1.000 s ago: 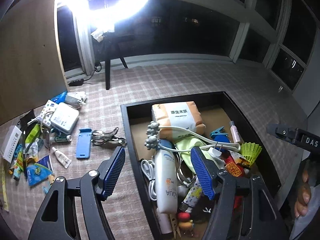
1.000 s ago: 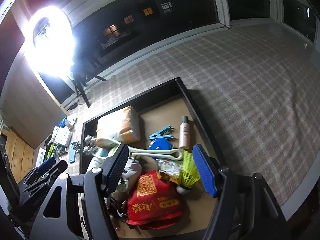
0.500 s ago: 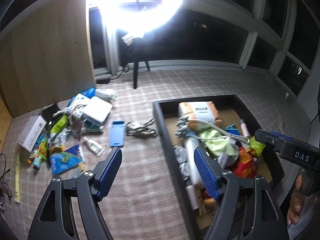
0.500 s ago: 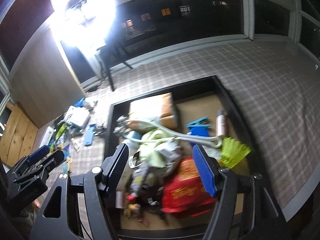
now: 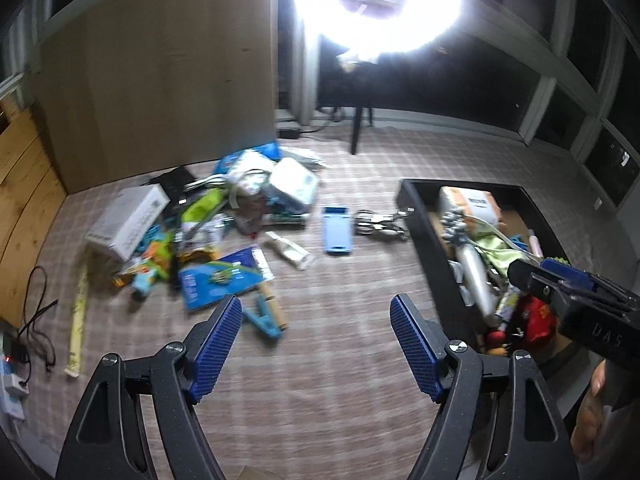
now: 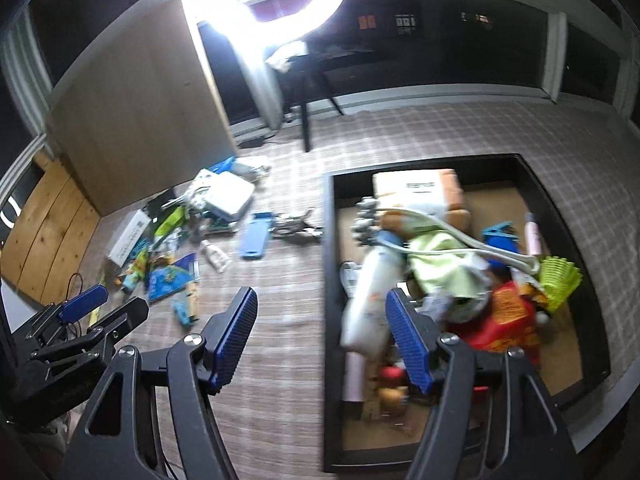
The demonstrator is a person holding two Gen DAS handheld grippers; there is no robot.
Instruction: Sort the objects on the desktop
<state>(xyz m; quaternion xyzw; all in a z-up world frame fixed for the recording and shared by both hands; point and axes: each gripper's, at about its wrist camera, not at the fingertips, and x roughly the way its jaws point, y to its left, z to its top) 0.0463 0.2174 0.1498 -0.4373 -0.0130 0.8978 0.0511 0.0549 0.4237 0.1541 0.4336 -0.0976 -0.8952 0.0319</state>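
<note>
Your left gripper (image 5: 316,344) tilts down over bare carpet, jaws opening with nothing between them. Your right gripper (image 6: 322,336) is spread wide and empty. Right of its fingers, the black tray (image 6: 330,264) holds a white bottle (image 6: 368,300), green cloth (image 6: 440,264) and red packet (image 6: 508,320). Beyond the left fingers lies the unsorted pile (image 5: 208,232).

A tray (image 6: 329,264) sits on the right of the checked worktop (image 5: 344,360), holding a heap — bottle (image 6: 370,296), cloth (image 6: 440,264) and packet (image 6: 508,320). A scatter lies to the far left: box (image 5: 128,216), phone stand (image 5: 338,230) and a clip (image 5: 262,316) nearest.
</note>
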